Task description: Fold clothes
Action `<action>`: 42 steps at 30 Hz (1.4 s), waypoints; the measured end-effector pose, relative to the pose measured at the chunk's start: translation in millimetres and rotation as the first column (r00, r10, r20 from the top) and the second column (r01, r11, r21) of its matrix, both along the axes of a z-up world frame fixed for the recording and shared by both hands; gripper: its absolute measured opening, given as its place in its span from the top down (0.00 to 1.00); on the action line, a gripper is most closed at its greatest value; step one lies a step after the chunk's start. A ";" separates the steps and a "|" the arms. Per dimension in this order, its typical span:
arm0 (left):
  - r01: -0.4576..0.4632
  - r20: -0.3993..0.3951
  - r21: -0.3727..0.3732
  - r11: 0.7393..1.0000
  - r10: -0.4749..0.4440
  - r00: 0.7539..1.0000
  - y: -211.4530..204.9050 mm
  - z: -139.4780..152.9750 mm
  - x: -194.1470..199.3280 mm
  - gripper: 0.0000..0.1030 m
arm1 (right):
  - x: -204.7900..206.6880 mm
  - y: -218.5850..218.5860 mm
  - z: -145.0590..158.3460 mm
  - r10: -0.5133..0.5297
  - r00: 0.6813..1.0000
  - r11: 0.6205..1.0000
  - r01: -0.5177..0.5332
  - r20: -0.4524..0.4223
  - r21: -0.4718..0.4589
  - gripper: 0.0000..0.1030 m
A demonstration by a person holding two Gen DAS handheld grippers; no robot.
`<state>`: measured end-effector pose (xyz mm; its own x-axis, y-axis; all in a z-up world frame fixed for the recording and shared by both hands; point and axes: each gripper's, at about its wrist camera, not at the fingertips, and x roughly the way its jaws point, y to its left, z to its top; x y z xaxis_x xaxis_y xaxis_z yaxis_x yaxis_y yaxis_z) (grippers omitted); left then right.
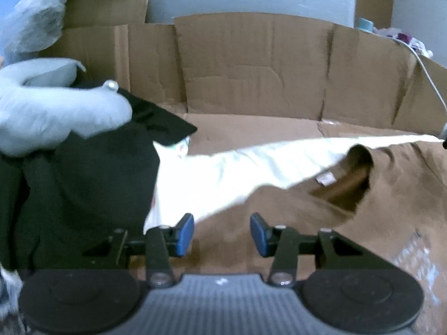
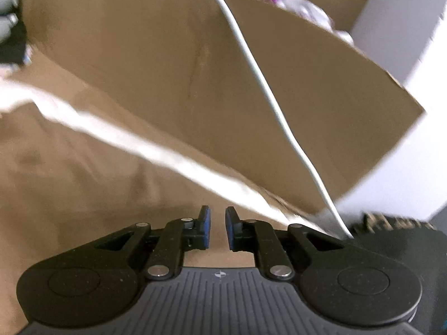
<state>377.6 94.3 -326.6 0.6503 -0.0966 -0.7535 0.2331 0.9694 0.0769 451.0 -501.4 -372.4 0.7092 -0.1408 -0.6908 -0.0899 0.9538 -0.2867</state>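
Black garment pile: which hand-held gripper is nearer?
Left. The left hand-held gripper sits open right beside the black garment pile, which lies just off its left finger. The right hand-held gripper sees it only at the far left edge.

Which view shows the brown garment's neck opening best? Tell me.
The left wrist view. There the brown garment shows its neck opening with a small label inside, just below the white garment. The right wrist view shows only plain, blurred brown fabric, with no opening visible.
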 end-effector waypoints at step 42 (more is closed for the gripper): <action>0.114 -0.126 -0.082 0.990 -0.124 0.984 -28.2 -56.5 53.6 0.93 | 111.9 194.3 -29.8 0.487 0.850 0.872 -0.459 -0.202 0.172 0.93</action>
